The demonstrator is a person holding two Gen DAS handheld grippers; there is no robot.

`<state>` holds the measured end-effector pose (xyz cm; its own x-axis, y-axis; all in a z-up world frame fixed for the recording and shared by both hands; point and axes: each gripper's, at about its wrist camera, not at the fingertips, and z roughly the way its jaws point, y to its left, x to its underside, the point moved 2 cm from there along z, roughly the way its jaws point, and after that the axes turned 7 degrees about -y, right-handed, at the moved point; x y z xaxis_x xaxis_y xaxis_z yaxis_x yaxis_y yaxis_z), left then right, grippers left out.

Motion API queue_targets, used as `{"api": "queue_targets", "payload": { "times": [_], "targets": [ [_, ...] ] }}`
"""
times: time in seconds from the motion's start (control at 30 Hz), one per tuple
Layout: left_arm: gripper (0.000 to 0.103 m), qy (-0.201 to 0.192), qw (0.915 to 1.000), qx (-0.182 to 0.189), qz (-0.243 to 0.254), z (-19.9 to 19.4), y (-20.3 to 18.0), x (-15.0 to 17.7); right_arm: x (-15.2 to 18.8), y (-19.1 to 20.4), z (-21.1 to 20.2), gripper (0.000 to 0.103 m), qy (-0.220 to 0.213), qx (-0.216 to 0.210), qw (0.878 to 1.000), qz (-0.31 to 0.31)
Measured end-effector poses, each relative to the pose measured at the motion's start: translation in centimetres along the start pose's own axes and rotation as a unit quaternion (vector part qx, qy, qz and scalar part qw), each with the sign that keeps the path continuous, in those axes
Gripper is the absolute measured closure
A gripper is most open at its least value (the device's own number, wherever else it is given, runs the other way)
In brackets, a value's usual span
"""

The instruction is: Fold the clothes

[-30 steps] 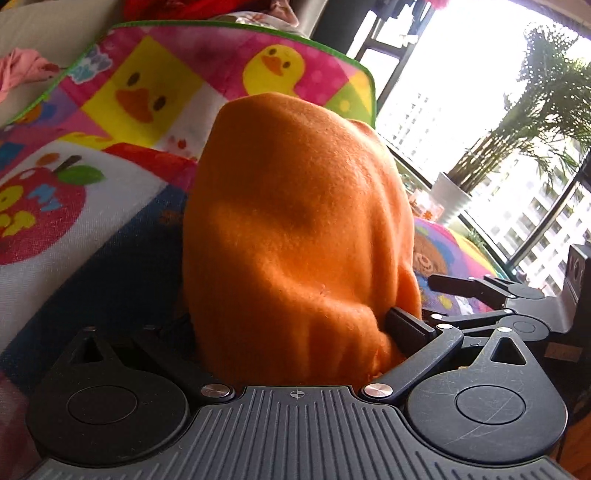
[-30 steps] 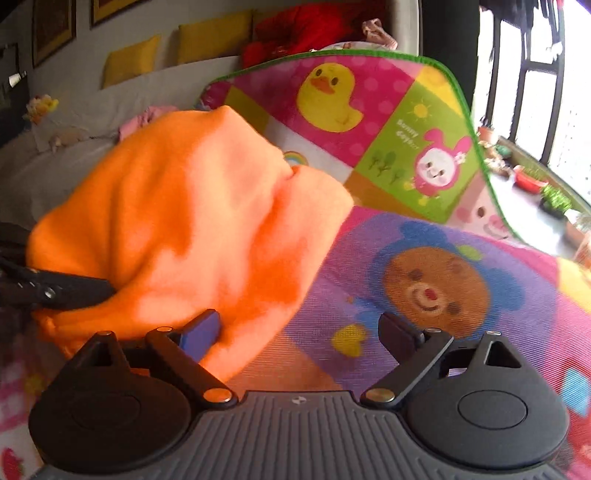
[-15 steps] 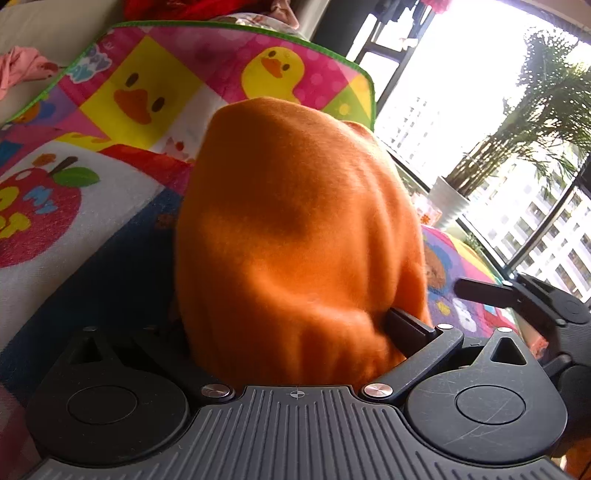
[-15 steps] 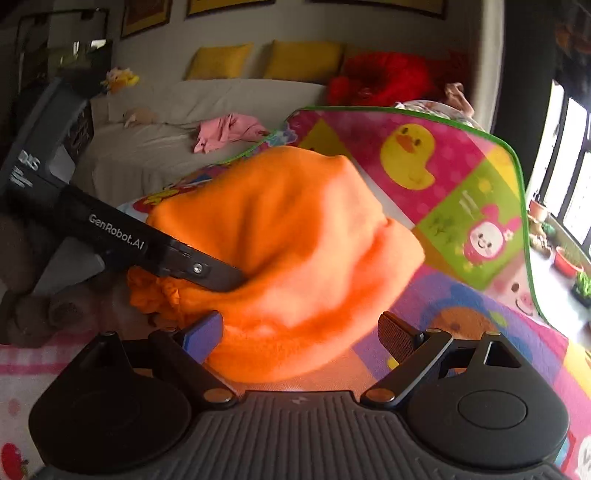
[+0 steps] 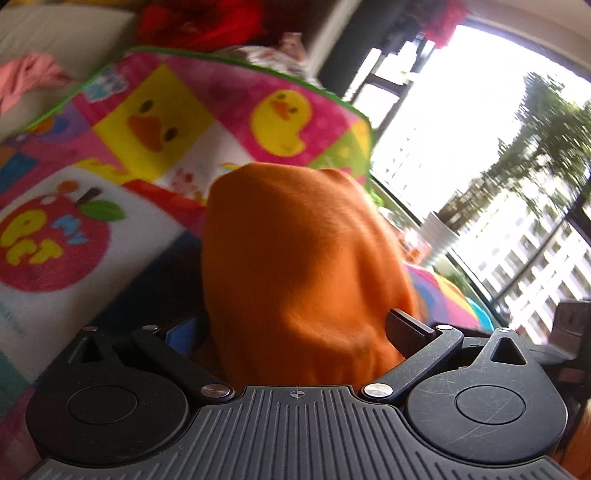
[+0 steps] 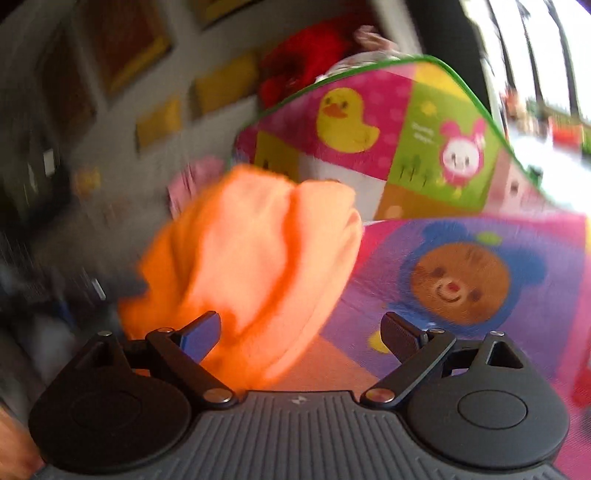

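From my left camera I count one orange fleece garment, bunched into a tall mound that fills the gap between my left gripper's two fingers; the blue-padded finger sits just off its left flank and the black ribbed finger presses against its right flank, and the jaws stand wide with the cloth between them, so I cannot tell whether they actually pinch it or merely straddle it. The garment sits on one cartoon-printed play mat with a green border, where I can make out two yellow ducks and one red apple panel. Beyond the mat lie one pink cloth on a pale sofa and one red heap further back, and a bright window fills the right side. On my right camera the picture is smeared with blur; my right gripper is spread wide and released, its blue finger touching the near edge of the same orange garment while the black finger hangs over bare mat near one brown bear face. I count one duck and one pink rabbit on the raised far part of the mat, and about three yellow cushions against the far wall
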<state>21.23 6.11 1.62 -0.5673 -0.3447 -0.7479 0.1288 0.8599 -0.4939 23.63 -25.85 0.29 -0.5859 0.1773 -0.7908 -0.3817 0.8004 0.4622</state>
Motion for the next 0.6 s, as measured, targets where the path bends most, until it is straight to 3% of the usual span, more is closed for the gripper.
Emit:
{"api": "queue_targets", "payload": {
  "times": [0.1, 0.2, 0.3, 0.6],
  "targets": [
    [0.0, 0.021, 0.9995, -0.005, -0.022, 1.4, 0.9, 0.0, 0.0, -0.4, 2.1, 0.01, 0.008, -0.019, 0.999, 0.05],
    [0.0, 0.042, 0.9989, -0.011, -0.015, 2.6, 0.9, 0.8, 0.5, -0.3, 4.1, 0.022, 0.025, -0.036, 0.995, 0.085],
    [0.0, 0.043, 0.9991, -0.005, 0.003, 2.6, 0.1, 1.1, 1.0, -0.2, 6.2, 0.023, 0.041, -0.053, 0.991, 0.12],
    [0.001, 0.048, 0.9979, 0.033, 0.027, 0.6, -3.2, 2.5, 2.2, -0.5, 2.3, 0.026, 0.047, -0.087, 0.983, 0.152]
  ]
}}
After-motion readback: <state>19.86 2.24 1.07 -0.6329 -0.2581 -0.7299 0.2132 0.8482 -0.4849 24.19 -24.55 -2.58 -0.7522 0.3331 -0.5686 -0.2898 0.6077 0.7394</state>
